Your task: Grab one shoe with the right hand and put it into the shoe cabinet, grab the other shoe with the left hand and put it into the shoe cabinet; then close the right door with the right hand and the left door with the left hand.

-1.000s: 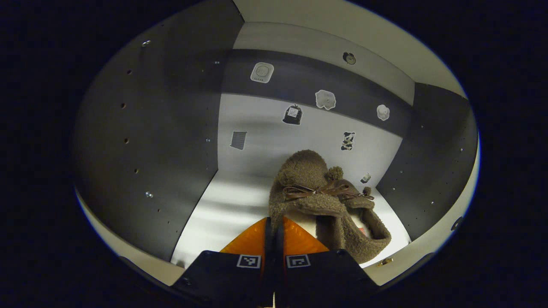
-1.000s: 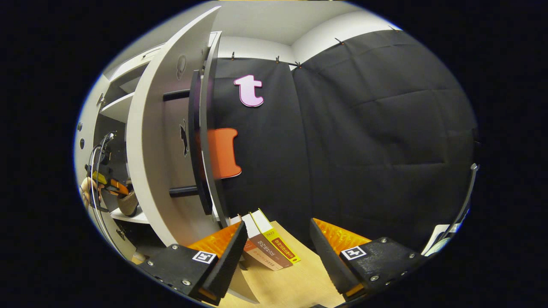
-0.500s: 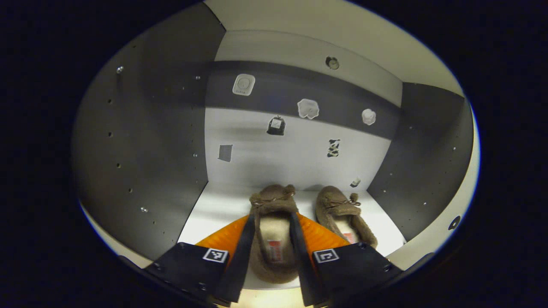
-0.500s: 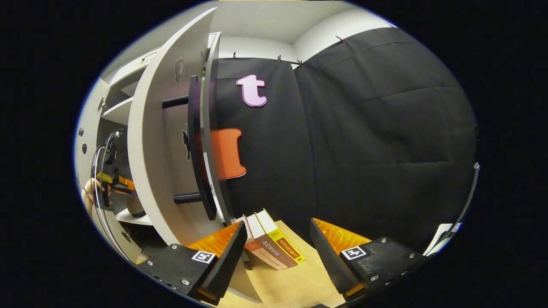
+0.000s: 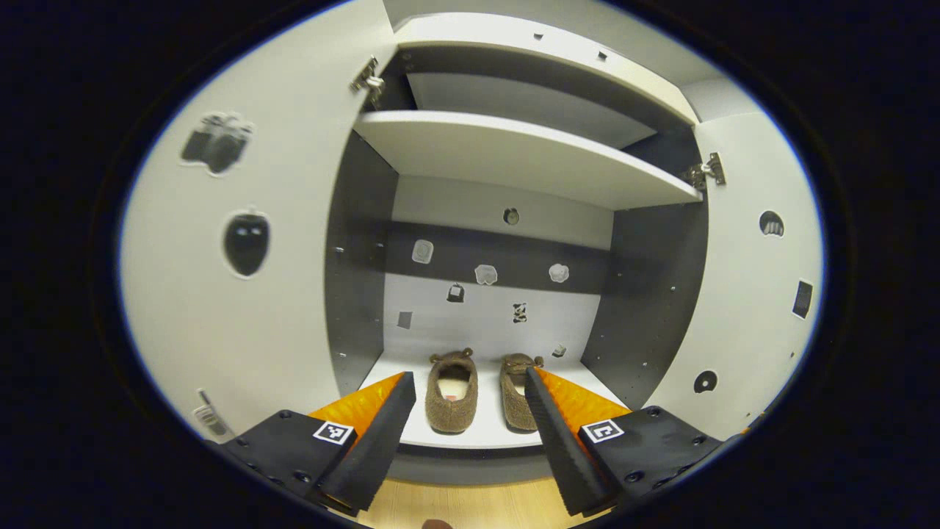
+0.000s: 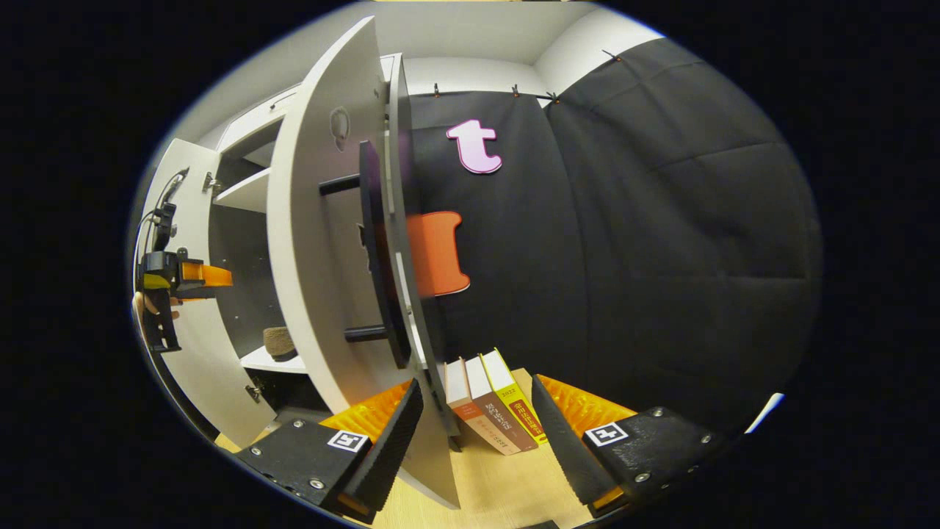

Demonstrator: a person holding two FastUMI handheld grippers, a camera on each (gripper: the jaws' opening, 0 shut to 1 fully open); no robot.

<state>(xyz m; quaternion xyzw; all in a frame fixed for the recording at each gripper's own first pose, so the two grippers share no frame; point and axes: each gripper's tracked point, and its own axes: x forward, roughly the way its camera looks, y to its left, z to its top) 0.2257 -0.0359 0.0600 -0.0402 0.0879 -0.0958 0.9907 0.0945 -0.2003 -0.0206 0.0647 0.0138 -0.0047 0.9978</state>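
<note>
Left to right in the left gripper view: left door (image 5: 242, 242) swung open, then the cabinet (image 5: 514, 154) bay, then the right door (image 5: 749, 294), also open. Both shoes sit side by side on the bottom shelf (image 5: 470, 437), toes toward the back wall: left shoe (image 5: 451, 393) and right shoe (image 5: 517, 389), near each other but apart.

Left gripper (image 5: 466, 433): jaws wide, holding nothing, hanging outside the bay in front of the shelf edge. Right gripper (image 6: 477, 441): jaws also wide and empty, sitting next to the right door's edge (image 6: 411, 242), with books (image 6: 496, 400) on the floor behind it. In the right gripper view we also see the left gripper (image 6: 187, 278) at far left in front of the opening.

Handling, our call: the shoes look like fuzzy slippers, so light, soft, squashy, not fragile; they're done. The doors are stiff flat panels, light on hinges, probably a bit slick. We'd push on the outer face near the free edge, not grip.

Versus half a second ago: the left gripper was deep in the bay with its fingers straddling the left shoe; now it's backed out and the jaws are wider. The shoe stayed put. The right gripper has barely shifted. A second ago the left jaws were pinched on that shoe.
</note>
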